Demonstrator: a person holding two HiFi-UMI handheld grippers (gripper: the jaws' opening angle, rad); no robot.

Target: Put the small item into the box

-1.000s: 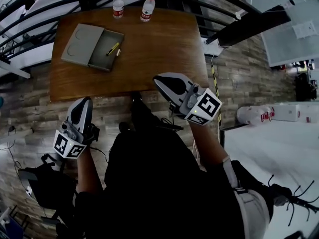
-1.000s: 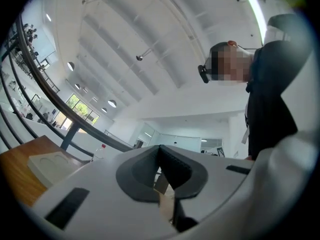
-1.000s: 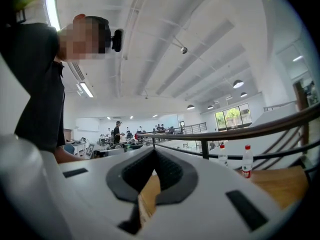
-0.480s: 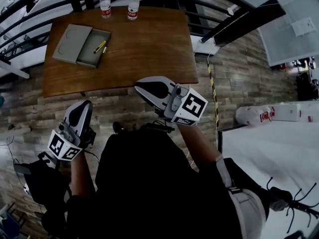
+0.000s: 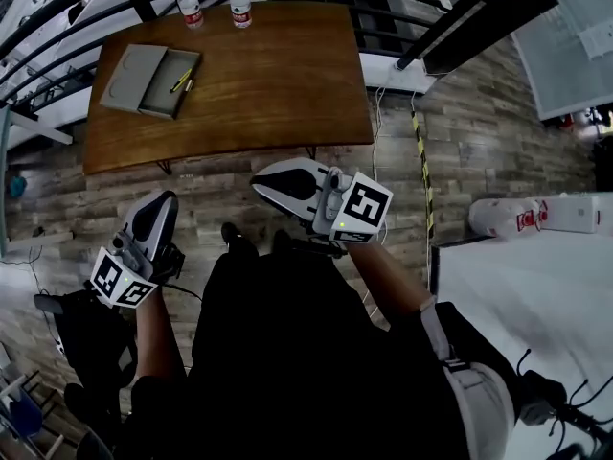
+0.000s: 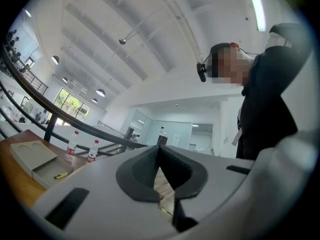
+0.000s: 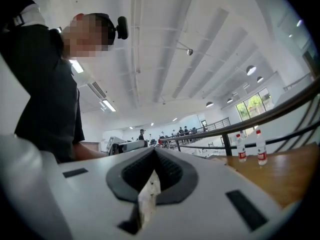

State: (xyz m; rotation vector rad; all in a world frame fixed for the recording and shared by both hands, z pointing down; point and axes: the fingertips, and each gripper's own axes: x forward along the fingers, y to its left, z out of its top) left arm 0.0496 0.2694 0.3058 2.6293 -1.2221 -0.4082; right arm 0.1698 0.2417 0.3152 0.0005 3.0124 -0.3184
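Left tongs [image 6: 160, 148] and right tongs [image 7: 154, 151]: ribbed dark faces pressed together, nothing between them. Both are held off the worktop [image 5: 278, 75], which is glossy brown wood. A slim yellow item [image 5: 180, 80] lies inside a shallow grey box [image 5: 163, 91] at the worktop's far left. A flat grey lid [image 5: 129, 63] lies alongside the box.

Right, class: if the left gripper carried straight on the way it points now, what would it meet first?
Probably the black railing behind the table. The left gripper, jaws shut and empty, aims upward above it; depth is unclear, so that's a guess.
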